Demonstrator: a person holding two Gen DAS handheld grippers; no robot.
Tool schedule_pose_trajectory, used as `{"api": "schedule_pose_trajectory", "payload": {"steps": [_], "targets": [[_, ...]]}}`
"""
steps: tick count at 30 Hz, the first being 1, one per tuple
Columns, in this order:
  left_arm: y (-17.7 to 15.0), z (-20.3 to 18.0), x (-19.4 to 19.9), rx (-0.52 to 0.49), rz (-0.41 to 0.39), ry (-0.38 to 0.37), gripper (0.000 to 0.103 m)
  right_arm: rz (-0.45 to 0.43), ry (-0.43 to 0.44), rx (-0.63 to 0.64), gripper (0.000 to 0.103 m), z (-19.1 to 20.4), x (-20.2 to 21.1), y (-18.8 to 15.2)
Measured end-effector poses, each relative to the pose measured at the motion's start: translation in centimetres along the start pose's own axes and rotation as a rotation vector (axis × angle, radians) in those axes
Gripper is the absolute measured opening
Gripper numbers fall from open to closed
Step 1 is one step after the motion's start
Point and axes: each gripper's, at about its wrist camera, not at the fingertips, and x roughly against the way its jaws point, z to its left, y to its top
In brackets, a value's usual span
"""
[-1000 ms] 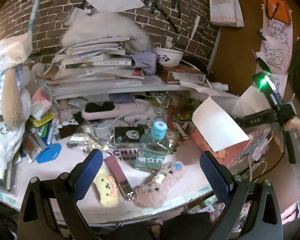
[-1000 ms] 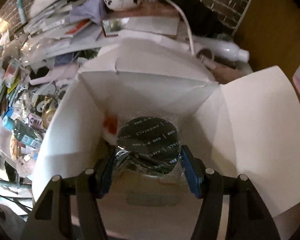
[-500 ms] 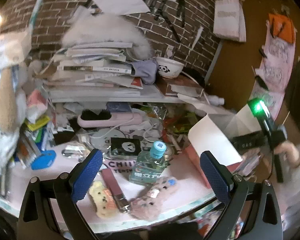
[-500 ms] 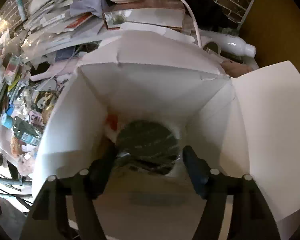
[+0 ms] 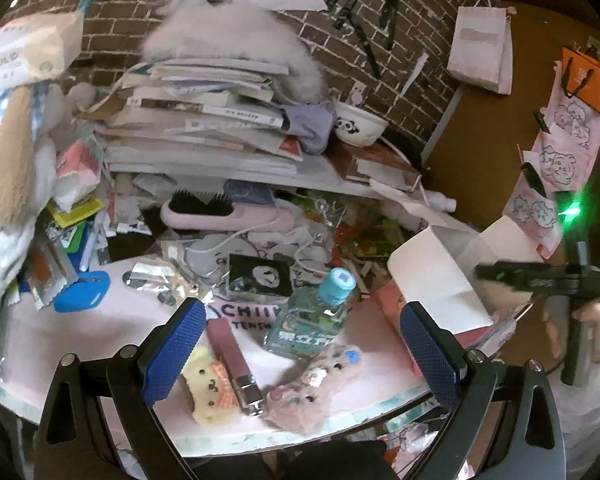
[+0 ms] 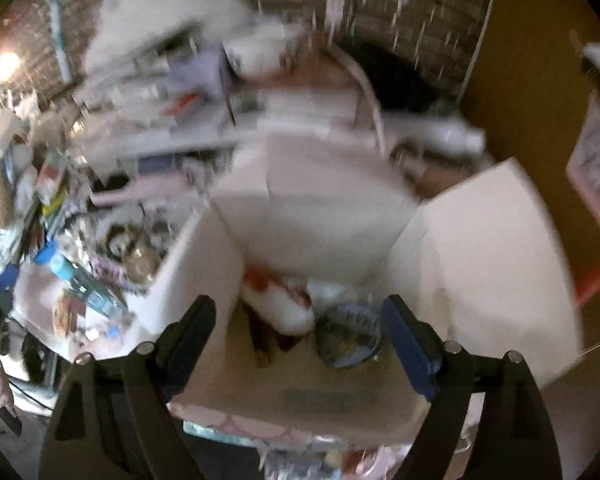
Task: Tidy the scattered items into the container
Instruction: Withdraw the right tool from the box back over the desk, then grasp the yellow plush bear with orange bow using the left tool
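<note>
While both grippers, left [image 5: 300,354] and right [image 6: 302,344], sit spread and empty, the white box [image 6: 480,264] has flaps wide open. Stuff inside the box is too blurry.

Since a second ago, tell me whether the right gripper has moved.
Yes. The right gripper has released the round tin, opened, and pulled back and up from the white box, whose floor now looks farther away.

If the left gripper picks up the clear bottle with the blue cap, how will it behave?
The clear bottle lies on its side, so a push may roll it. Its smooth, probably hard body may slip between the pads. It seems filled with liquid, so likely heavy for its size.
</note>
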Motion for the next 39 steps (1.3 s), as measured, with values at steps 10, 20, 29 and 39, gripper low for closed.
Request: {"api": "schedule_pose_trajectory", "payload": {"steps": [10,20,29,39], "targets": [[-0.9,1.2,-0.9,0.005,0.018,0.032,0.097,-0.232,0.239,0.071,0.083,6.0,6.9,-3.1],[-3.0,2.2,-1.5,-0.020,0.034,0.074,0.097,-0.202,0.475,0.188,0.083,13.4,4.1,-8.3],[-5.5,4.4,-2.9,-0.009,0.097,0.127,0.075,-0.233,0.328,0.177,0.083,15.2,-0.6,-12.7],[-6.0,5.2,-3.6,-0.014,0.116,0.145,0.056,-0.093,0.250,0.062,0.083,13.2,-5.2,-12.9]]}}
